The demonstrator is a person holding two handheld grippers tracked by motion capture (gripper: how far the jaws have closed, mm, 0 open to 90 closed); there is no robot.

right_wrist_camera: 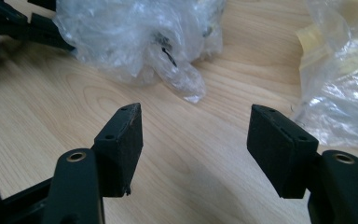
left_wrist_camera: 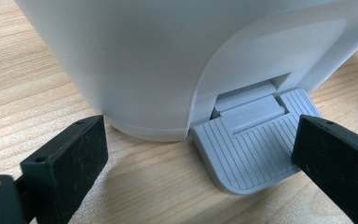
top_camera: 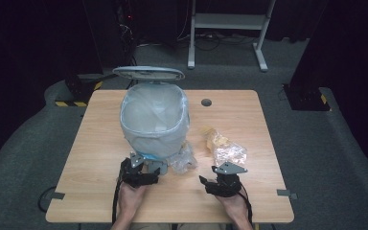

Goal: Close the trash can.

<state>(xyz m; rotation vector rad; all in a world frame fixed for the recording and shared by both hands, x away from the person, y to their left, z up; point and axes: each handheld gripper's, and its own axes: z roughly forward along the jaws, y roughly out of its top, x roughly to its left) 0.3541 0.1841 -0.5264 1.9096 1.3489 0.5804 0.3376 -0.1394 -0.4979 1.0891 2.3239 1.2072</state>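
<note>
Left gripper [top_camera: 146, 168] released, jaws straddling pedal [left_wrist_camera: 254, 151] of pedal bin [top_camera: 154, 120]. Right gripper [top_camera: 210, 181] released on nothing, right of bin, near crumpled plastic wraps [top_camera: 223, 149].

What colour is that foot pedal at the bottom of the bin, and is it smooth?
The pedal is grey with fine raised ridges running along it, clearest in the left gripper view.
</note>
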